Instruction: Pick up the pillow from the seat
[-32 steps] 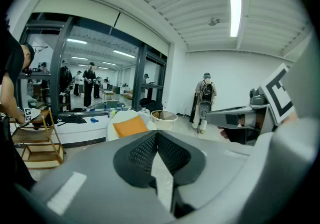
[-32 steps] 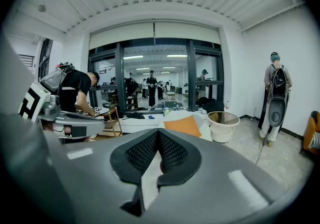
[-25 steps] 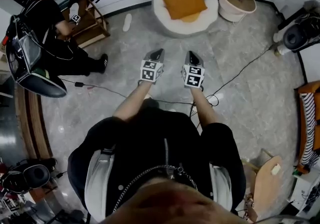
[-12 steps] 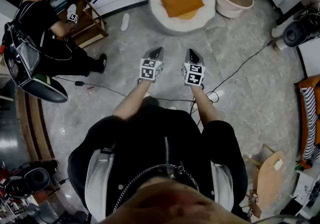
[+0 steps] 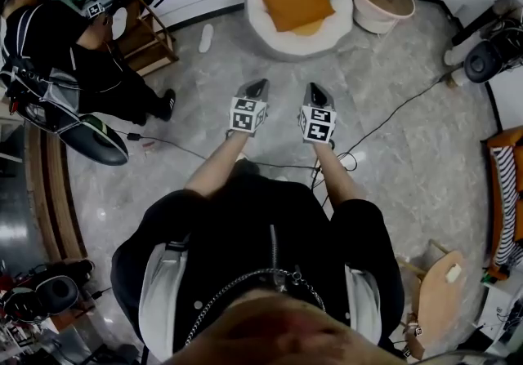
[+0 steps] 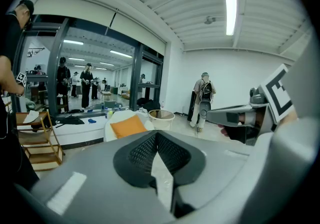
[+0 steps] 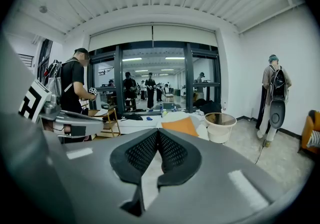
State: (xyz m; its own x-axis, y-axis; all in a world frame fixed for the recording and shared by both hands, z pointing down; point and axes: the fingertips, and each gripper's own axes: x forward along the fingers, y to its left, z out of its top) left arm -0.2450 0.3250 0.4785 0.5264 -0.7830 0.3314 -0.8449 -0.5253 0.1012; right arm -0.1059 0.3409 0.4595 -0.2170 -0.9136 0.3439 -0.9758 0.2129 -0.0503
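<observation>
**Grippers:** two. The left gripper (image 5: 259, 86) and the right gripper (image 5: 315, 91) sit side by side at the centre of the head view, above bare floor, with their tips toward the top of the frame. In each gripper view the jaws meet tip to tip, fully closed, with nothing between them.

**Task item:** one orange pillow (image 5: 297, 0). It lies on the single round white seat (image 5: 274, 38) at the top centre of the head view, well apart from both grippers. One pale tub (image 5: 384, 19) stands just beside the seat, on its right.

**Other items, head view:**
- One person in dark clothing (image 5: 78, 57) is at the upper left, next to a wooden stool (image 5: 151, 41).
- One black cable (image 5: 396, 117) runs across the floor at the right. Neither gripper view shows it.

**Gripper views only:**
- A ceiling strip light (image 6: 230, 12).
- A glazed wall (image 7: 152, 75) with figures behind it.
- One standing person with a backpack (image 7: 274, 97) by the white wall at the right of the frame.

Each gripper view also catches the other gripper at its edge.
</observation>
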